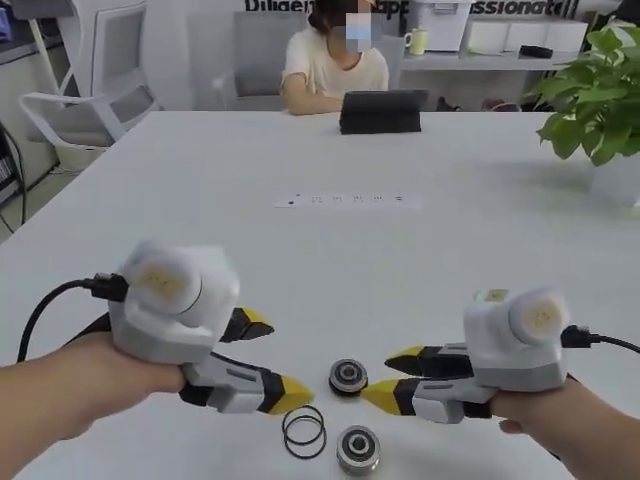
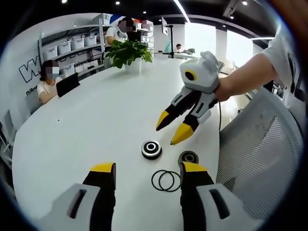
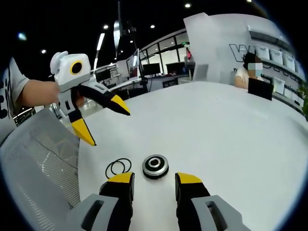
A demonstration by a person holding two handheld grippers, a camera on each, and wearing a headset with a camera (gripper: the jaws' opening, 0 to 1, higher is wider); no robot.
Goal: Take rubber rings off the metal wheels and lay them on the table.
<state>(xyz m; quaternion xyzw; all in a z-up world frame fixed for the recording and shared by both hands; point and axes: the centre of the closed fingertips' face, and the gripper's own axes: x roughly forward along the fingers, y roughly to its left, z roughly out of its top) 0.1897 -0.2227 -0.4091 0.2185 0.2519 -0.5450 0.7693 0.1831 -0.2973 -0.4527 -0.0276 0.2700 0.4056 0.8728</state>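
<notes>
The left hand-held gripper (image 1: 271, 358) gapes wide and the right hand-held gripper (image 1: 393, 376) is half open, both empty. Bottom centre on the desk (image 1: 350, 260) lie two metal wheels (image 1: 348, 376) and two loose rubber rings (image 1: 303, 431); the wheel rims are too blurred to judge.

white-and-grey left gripper (image 1: 283, 358) with yellow-tipped black jaws: jaws spread wide, tips aimed at the right gripper | matching white-and-grey right gripper (image 1: 382, 376): jaws parted less, tips facing the left gripper's, near but apart | left hand (image 1: 110, 375), right hand (image 1: 530, 408): each grips its handle from behind, forearms bare
</notes>
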